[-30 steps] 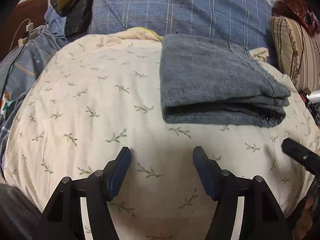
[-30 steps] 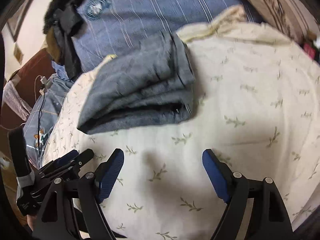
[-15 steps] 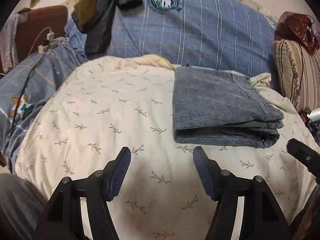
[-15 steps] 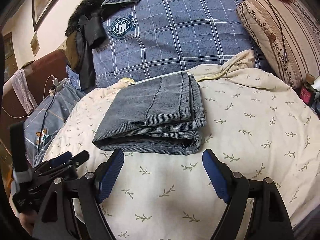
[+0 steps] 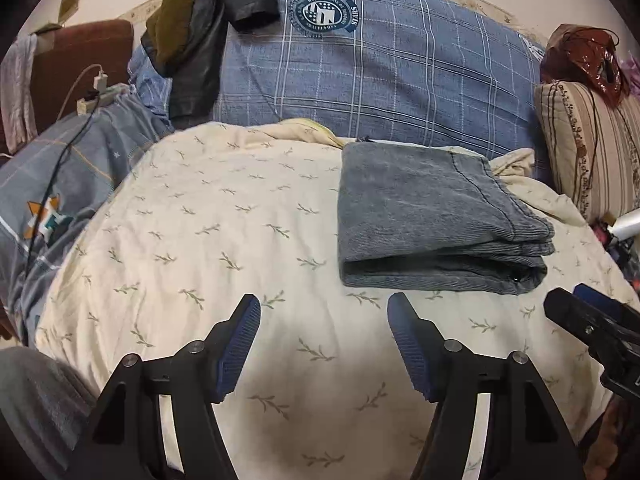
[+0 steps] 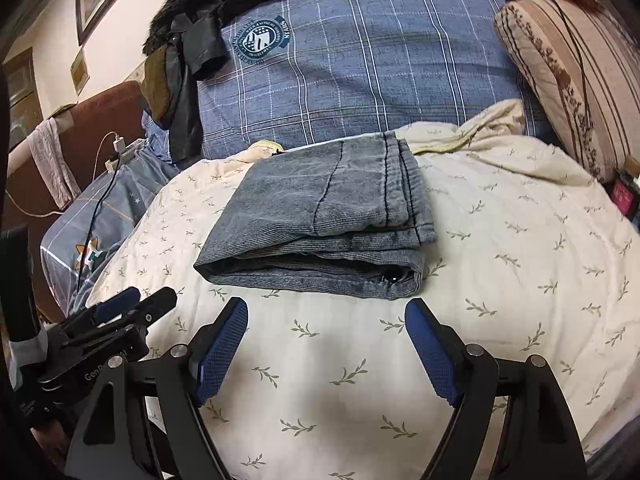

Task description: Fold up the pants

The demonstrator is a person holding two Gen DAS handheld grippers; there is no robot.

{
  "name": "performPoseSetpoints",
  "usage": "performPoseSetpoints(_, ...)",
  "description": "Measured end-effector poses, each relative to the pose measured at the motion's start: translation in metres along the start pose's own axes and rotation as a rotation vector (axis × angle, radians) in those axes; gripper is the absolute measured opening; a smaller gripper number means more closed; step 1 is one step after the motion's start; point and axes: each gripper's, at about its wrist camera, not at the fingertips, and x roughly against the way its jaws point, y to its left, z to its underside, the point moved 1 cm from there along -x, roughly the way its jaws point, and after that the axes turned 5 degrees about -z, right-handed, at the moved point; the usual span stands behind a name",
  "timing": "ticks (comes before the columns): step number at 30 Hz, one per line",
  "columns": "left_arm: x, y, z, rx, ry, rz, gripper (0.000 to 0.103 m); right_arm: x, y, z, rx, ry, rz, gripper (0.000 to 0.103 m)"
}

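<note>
The folded grey jeans (image 6: 320, 220) lay on the leaf-print quilt (image 6: 520, 260) just ahead of my right gripper (image 6: 326, 322), long axis running crosswise to its fingers, and ahead and to the right of my left gripper (image 5: 324, 312), so my right was nearer. Both held nothing: right jaws wide apart, left jaws opening. Compared with a second earlier, both had drawn back, the jeans sitting farther off.

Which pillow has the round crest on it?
The blue plaid pillow behind the folded pants; the striped beige pillow at right has none.
</note>
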Motion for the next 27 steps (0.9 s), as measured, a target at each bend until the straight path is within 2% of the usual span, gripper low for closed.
performPoseSetpoints(3,0.0,0.0,-0.004,-0.007,0.002,-0.009,0.071,0.002,0.001,-0.001,0.009,-0.008,0.003,0.082)
performPoseSetpoints(15,0.006,-0.007,-0.004,-0.043,-0.02,0.024,0.071,0.007,-0.008,-0.004,-0.023,-0.03,0.025,0.082)
performPoseSetpoints(27,0.012,-0.012,0.0,-0.057,-0.03,0.012,0.071,0.009,-0.008,-0.005,-0.019,-0.041,0.041,0.082)
